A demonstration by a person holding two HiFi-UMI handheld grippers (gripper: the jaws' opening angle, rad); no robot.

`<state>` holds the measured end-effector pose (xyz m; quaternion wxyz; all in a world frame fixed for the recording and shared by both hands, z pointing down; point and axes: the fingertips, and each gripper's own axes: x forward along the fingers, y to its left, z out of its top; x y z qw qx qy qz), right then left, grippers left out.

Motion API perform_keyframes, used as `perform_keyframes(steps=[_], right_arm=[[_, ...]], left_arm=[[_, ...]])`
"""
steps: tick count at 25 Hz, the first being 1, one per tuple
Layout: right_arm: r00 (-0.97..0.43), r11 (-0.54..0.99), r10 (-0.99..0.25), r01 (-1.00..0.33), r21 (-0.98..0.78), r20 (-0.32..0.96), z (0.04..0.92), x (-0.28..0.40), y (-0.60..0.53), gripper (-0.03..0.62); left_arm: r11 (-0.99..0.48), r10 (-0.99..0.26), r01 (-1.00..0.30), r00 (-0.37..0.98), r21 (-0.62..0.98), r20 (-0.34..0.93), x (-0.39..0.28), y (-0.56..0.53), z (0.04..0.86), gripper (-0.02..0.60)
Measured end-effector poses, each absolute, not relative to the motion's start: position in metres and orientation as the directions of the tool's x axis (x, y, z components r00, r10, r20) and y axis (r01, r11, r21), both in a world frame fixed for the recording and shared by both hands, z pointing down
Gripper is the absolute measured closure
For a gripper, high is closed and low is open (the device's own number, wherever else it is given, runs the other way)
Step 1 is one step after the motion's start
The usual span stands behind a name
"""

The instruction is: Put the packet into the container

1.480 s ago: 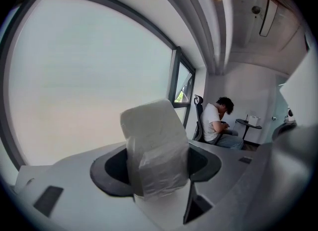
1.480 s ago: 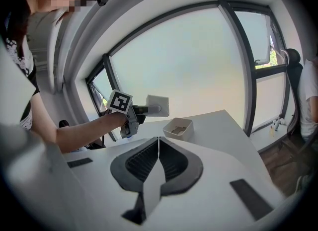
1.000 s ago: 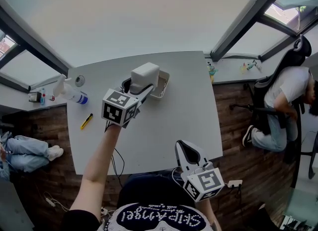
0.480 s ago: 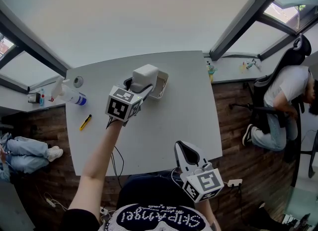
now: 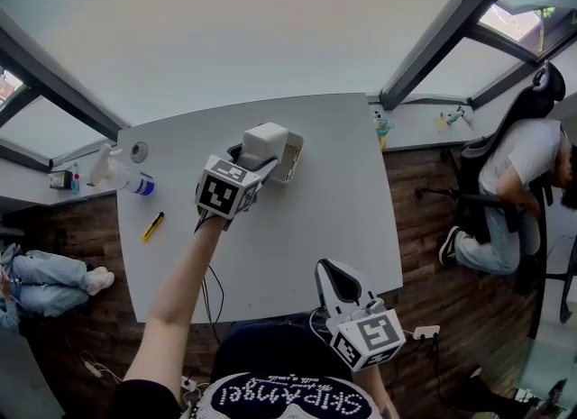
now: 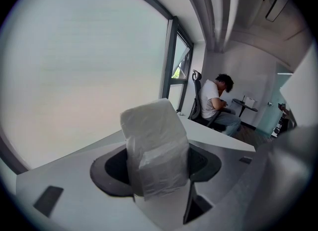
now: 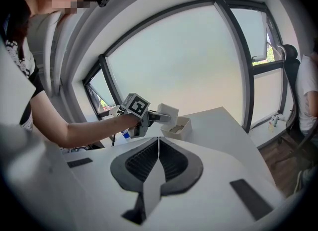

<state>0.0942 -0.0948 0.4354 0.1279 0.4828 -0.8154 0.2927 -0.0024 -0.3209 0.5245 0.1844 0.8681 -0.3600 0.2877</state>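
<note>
A white wrapped packet is clamped between the jaws of my left gripper, just above the near end of the white rectangular container on the white table. In the left gripper view the packet stands upright between the dark pads and hides the container. The right gripper view shows the packet hanging over the container. My right gripper hovers at the table's front edge, shut and empty, its jaws pressed together.
A spray bottle, a small round object and a yellow cutter lie at the table's left end. A person sits in an office chair to the right, off the table. Windows run behind the table.
My left gripper has sunk a little and tipped further down with the packet, closer over the container. The right gripper has not moved.
</note>
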Motion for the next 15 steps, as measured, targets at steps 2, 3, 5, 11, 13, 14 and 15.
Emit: perform_keyframes(steps=[2,3,5,11,13,14,15], right_arm=[[-0.5,0.358,-0.712,-0.863,-0.357,0.494,0.436,0.095,-0.094,0.577],[-0.5,0.357,-0.712,-0.863,-0.358,0.494,0.437,0.095,-0.094,0.577],[-0.502,0.36,-0.712,-0.861,-0.359,0.491,0.438,0.095,-0.095,0.577],[-0.5,0.349,-0.709,-0.861,-0.369,0.497,0.44,0.097,-0.097,0.577],[-0.501,0.349,-0.709,-0.861,-0.371,0.497,0.441,0.098,-0.098,0.577],[-0.501,0.348,-0.708,-0.861,-0.372,0.497,0.442,0.098,-0.098,0.577],[-0.501,0.347,-0.708,-0.861,-0.373,0.498,0.443,0.098,-0.098,0.577]], left_arm=[[-0.675,-0.502,-0.73,0.564,0.111,0.655,-0.001,-0.322,0.53,0.301],[-0.676,-0.495,-0.728,0.561,0.11,0.663,-0.001,-0.322,0.532,0.299],[-0.68,-0.484,-0.725,0.556,0.109,0.676,0.0,-0.324,0.536,0.301],[-0.703,-0.43,-0.703,0.542,0.109,0.722,0.005,-0.327,0.548,0.299],[-0.711,-0.399,-0.693,0.534,0.116,0.746,0.006,-0.325,0.554,0.301],[-0.714,-0.382,-0.689,0.532,0.124,0.755,0.007,-0.325,0.556,0.301],[-0.716,-0.367,-0.685,0.533,0.134,0.762,0.008,-0.324,0.558,0.299]])
